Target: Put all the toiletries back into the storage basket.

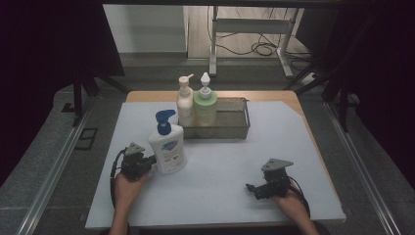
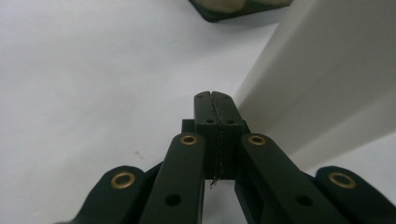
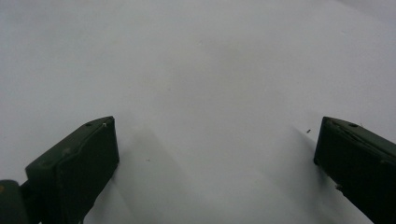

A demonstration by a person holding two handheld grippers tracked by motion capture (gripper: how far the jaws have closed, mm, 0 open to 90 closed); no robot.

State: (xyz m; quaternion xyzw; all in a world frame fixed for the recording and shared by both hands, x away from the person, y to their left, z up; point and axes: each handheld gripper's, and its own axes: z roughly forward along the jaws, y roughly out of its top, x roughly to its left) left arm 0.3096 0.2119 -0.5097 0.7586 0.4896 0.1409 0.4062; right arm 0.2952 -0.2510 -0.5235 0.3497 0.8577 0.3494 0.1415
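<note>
White soap bottle point(image 1: 168, 147) with a blue pump stands upright at the near left, just right of the left gripper point(image 1: 147, 161), whose jaws are pressed together, while the right gripper point(image 1: 252, 188) is spread wide, far away

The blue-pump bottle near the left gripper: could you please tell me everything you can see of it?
The blue-pump bottle is white, plastic-looking, with a blue pump head and a blue-marked front label. It stands upright on the white table, in front of the metal tray and outside it. The left gripper, jaws pressed together, sits right beside its lower left side; actual contact cannot be told.
</note>
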